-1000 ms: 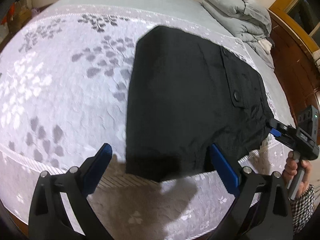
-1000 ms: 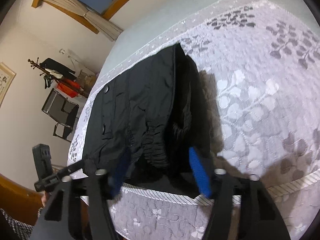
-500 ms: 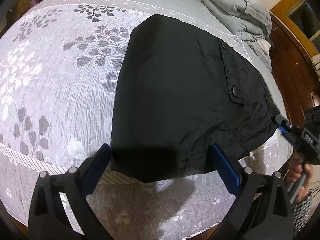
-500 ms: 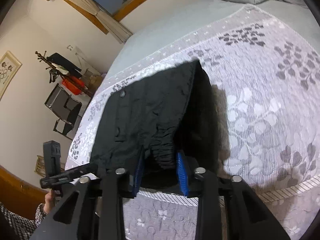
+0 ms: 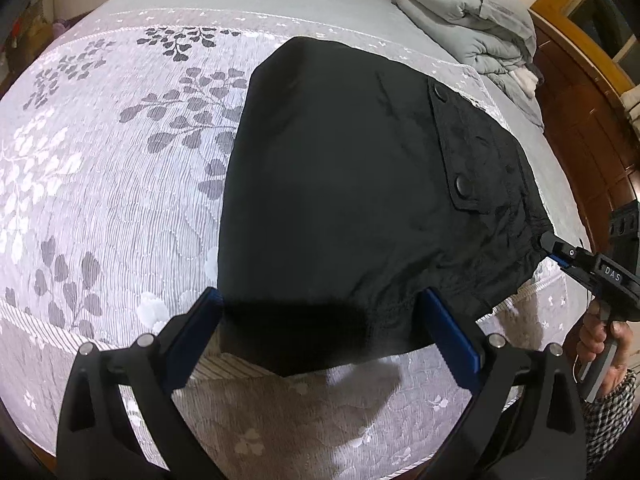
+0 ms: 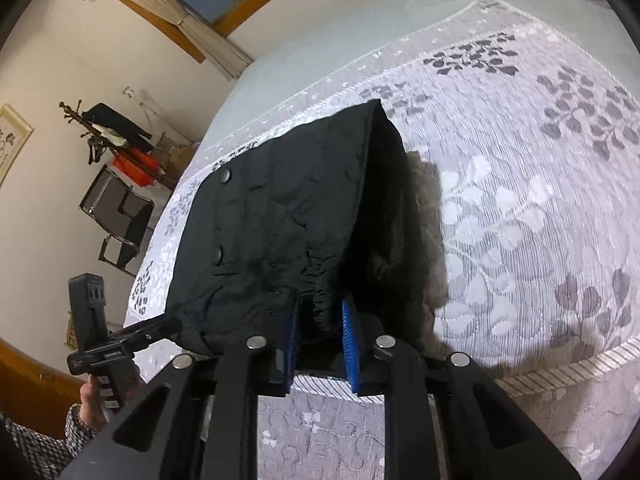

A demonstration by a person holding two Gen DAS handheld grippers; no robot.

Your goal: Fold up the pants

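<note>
The black pants (image 5: pixel 352 184) are lying on the floral bedspread (image 5: pixel 120 184) near its front edge, already folded into a compact stack. The right gripper (image 6: pixel 320 320) is pinching the elastic waistband corner, while the left gripper (image 5: pixel 324 332) is hanging spread wide around the other near corner, gripping nothing. Probably one last fold or a tidy remains.

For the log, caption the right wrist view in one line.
Right tool shut on black pants at the gathered waistband, on the floral bedspread.
</note>
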